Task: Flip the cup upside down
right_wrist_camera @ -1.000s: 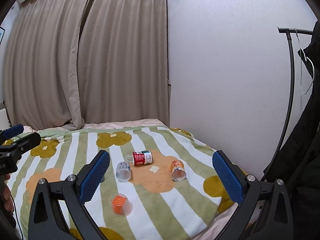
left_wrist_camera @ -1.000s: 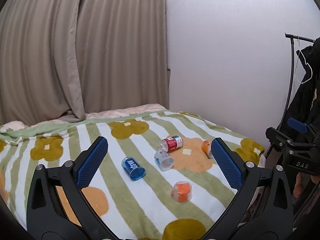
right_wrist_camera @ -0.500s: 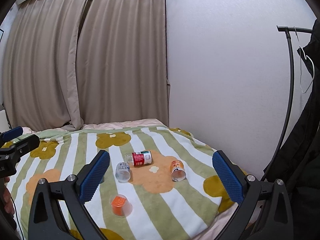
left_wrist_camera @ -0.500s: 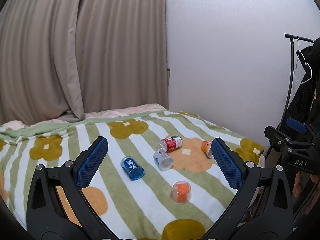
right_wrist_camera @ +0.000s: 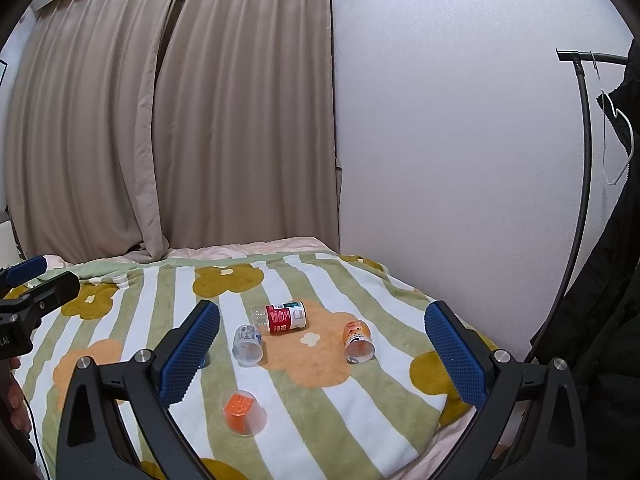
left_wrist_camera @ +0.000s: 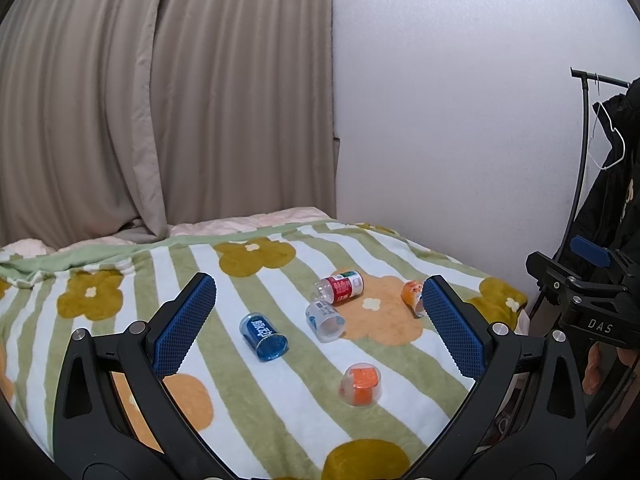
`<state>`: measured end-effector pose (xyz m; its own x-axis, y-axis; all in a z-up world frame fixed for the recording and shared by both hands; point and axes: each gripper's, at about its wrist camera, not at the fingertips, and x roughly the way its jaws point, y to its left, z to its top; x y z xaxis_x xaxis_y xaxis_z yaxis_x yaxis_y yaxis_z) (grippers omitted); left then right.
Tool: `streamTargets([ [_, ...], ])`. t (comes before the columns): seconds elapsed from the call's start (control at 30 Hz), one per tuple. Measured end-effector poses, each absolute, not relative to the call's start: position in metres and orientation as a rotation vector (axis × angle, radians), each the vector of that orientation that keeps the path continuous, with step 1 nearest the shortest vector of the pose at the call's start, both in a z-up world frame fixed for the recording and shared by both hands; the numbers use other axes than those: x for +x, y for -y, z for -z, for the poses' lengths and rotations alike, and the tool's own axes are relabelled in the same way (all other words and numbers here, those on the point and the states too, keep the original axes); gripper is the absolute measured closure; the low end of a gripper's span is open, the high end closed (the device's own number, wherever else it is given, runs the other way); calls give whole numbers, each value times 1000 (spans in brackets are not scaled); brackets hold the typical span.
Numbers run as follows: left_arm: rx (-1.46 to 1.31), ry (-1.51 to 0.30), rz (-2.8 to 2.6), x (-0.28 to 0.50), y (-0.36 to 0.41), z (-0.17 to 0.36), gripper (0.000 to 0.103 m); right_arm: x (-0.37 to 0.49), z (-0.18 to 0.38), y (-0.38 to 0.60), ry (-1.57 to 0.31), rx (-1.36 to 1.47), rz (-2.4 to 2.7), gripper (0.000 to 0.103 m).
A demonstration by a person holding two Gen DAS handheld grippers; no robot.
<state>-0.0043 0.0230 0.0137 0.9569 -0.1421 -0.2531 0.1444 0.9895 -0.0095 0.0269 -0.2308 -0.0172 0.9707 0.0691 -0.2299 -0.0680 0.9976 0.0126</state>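
Left tool (left_wrist_camera: 316,316): spread wide, holding nothing, held above the near part of the bed.
Right tool (right_wrist_camera: 322,344): also spread wide and empty, well short of every cup.
Bed (left_wrist_camera: 280,392): soft striped blanket with flowers; it carries five small containers, apart from one another.
Cup with orange block (left_wrist_camera: 360,385): clear, standing mouth down over an orange piece, nearest the tools; it looks already turned over.
Blue cup (left_wrist_camera: 263,336): lies on its side, mouth toward the camera, left of the group.
Clear cup (left_wrist_camera: 325,321): on its side, mouth toward the camera, just below the red bottle (left_wrist_camera: 340,288).
Orange cup (right_wrist_camera: 357,341): on its side at the right, mouth toward the camera.
Handling, as a guess: thin plastic, light, smooth, easily squashed, prone to roll on the yielding blanket.
Where to hold: across the side wall near mid-height, with a gentle squeeze; which lying cup is meant I cannot tell.
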Motion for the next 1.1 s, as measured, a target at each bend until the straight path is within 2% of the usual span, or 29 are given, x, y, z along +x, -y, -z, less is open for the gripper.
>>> streamTargets([
  [1.1, 16, -247, 139, -3, -24, -15, 0, 29, 18, 232, -235, 11, -67, 1],
])
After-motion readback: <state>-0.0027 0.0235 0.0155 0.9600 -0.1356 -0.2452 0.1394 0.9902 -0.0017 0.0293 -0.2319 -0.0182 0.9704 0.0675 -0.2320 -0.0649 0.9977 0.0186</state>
